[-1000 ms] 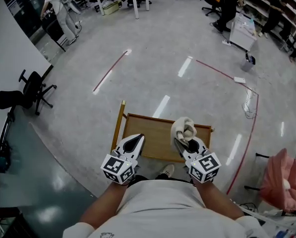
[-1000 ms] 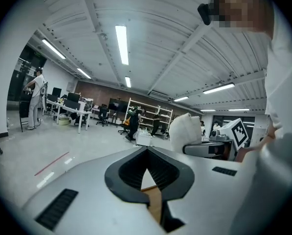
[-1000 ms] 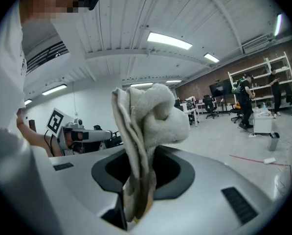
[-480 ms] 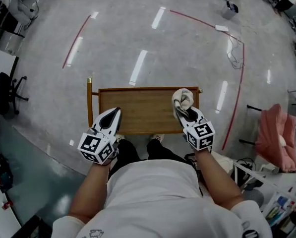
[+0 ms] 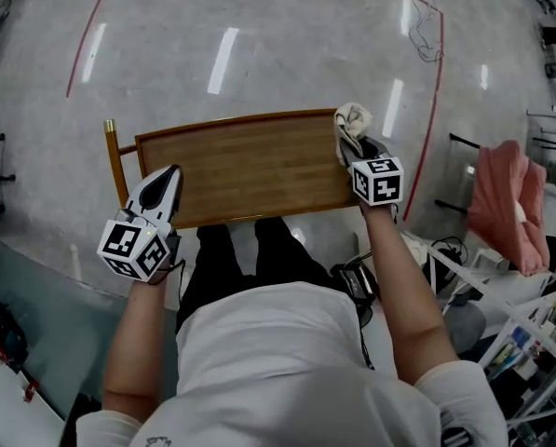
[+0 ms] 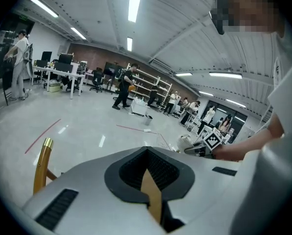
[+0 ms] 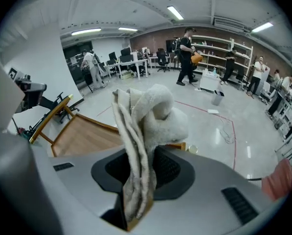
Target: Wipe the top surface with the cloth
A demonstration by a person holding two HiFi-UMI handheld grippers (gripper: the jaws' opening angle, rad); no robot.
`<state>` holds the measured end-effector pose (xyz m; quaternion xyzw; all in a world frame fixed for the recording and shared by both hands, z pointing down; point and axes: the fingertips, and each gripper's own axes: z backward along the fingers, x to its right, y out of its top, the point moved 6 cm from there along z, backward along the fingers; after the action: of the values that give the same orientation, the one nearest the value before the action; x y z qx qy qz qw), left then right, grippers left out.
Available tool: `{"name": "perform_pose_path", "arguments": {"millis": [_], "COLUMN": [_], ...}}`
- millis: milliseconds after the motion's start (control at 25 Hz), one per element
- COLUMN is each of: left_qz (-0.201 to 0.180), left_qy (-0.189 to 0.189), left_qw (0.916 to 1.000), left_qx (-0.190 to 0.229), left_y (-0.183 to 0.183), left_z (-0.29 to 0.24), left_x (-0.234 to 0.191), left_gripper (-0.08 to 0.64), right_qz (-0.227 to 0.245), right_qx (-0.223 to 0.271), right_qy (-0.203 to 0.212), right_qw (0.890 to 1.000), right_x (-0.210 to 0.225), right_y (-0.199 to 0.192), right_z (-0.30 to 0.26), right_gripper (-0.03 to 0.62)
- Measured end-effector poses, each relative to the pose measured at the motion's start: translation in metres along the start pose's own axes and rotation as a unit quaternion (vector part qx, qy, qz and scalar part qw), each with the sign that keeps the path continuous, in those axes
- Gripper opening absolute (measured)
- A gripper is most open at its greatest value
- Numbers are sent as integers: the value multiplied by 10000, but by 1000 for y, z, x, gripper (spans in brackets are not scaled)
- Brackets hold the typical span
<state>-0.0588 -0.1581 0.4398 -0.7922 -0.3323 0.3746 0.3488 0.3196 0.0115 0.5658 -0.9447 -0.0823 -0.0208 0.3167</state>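
Cream cloth pinched in right tool over wooden table top, right end; left tool jaws together.

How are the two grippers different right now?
The right gripper has its jaws shut on a bunched pale cloth; the left gripper has its jaws shut on nothing. The right gripper is at the wooden table's far right corner, the left gripper at its near left corner. Both carry a cube with square markers.
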Motion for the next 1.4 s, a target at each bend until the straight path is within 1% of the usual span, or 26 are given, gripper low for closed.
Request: {"name": "perform_pose_path", "arguments": {"millis": [240, 440, 560, 720, 880, 1080, 1280, 1400], "left_qz": [262, 348, 415, 422, 516, 658, 704, 768], "left_qy": [-58, -102, -147, -243, -232, -152, -24, 95], "left_qw": [9994, 9985, 9980, 9976, 9973, 9966, 9967, 9964], "left_qx": [-235, -399, -458, -502, -478, -474, -416, -352], "left_y": [-18, -30, -38, -51, -59, -67, -64, -61], "left_z": [-36, -74, -95, -118, -121, -109, -82, -62], "left_x": [-27, -39, -40, -35, -33, -36, -47, -54], "left_gripper": [6, 6, 7, 6, 6, 6, 6, 6], "right_qz": [-528, -676, -756, -1068, -1091, -962, -898, -777], "right_qx": [-671, -958, -1030, -923, -995, -1060, -986, -984], "right_qy": [-268, -443, -489, -394, -320, -173, -11, 210], "right_qw": [9960, 9921, 9906, 9892, 9885, 9896, 9911, 9919], "right_x": [38, 52, 56, 60, 61, 43, 4, -29], "right_y": [-27, -40, -42, -42, -37, -30, -20, -14], "right_z": [-45, -71, -80, -87, -91, -99, -110, -116], "right_gripper": [106, 106, 106, 104, 103, 101, 101, 100]}}
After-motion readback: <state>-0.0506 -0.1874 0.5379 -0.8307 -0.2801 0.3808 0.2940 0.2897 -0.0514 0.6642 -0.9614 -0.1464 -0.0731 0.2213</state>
